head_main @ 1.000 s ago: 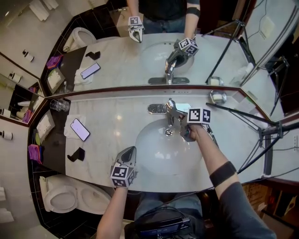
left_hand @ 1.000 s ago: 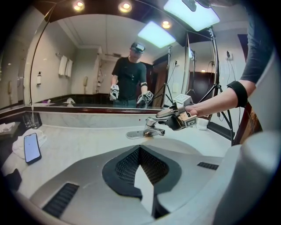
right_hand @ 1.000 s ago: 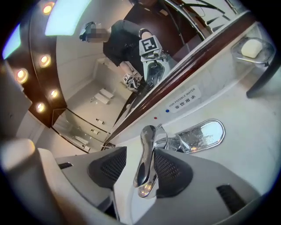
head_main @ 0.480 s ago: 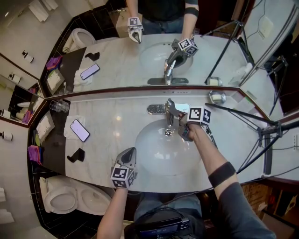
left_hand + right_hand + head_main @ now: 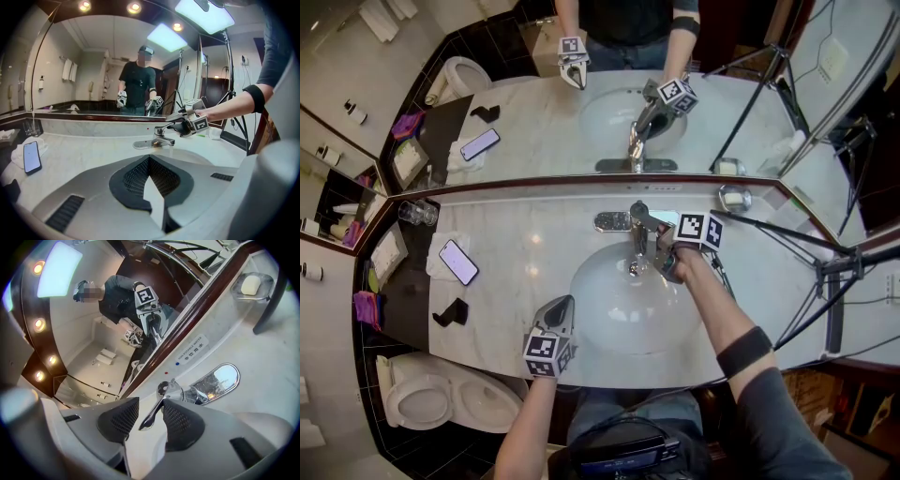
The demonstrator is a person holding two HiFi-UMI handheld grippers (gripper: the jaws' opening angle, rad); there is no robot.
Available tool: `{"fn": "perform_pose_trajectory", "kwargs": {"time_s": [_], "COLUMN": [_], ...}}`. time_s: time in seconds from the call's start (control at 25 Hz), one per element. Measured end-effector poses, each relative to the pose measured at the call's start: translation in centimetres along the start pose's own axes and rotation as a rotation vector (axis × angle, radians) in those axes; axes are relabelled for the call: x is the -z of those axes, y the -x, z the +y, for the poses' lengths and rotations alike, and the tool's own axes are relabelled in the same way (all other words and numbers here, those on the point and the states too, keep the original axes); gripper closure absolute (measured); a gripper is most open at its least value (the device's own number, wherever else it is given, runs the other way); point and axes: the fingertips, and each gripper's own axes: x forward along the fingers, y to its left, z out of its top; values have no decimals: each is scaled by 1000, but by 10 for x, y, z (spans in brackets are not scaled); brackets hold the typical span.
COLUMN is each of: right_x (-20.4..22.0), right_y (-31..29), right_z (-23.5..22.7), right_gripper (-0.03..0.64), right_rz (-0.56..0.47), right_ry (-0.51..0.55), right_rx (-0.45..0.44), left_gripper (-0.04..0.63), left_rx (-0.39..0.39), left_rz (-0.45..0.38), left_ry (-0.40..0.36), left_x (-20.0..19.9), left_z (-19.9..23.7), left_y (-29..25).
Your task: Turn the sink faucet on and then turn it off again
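One relation decides the coming move, as we read it: the faucet lever (image 5: 146, 422) lies right inside the right gripper (image 5: 151, 403), not off to one side. In the right gripper view the lever's long axis slants from the chrome faucet (image 5: 180, 391) at centre right down to its rounded tip at lower centre, running along the gap between the two dark pads. The jaws have just been closing around it. The pad on the frame's right looks to touch the lever while the left pad stands a little apart, so we judge them partly open and not yet clamped. In the head view the faucet stands mid-frame at the back rim of the basin (image 5: 609, 314), on the marble bench (image 5: 516, 234). Our left gripper (image 5: 557, 317) hangs at the basin's near edge, well apart from the faucet, jaws together on nothing.
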Motion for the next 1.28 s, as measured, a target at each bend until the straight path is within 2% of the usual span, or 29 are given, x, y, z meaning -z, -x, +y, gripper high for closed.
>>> {"fn": "perform_pose_trajectory", "kwargs": {"time_s": [0.44, 0.88, 1.08, 1.28], "right_x": [-9, -8, -5, 3], "right_y": [-6, -7, 9, 42], "right_z": [5, 6, 9, 13], "right_gripper": [454, 433, 420, 422], "right_rz": [1, 14, 5, 4], "right_ry": [-25, -3, -5, 57], "right_rx": [35, 35, 44, 75], "left_gripper": [600, 600, 600, 600], "left_rx": [-13, -18, -18, -6], "left_rz": [-11, -27, -48, -79], "left_ry": [9, 2, -10, -28], "left_x": [-5, -12, -22, -35], "left_z": [6, 7, 1, -7], "left_y": [1, 10, 22, 32]}}
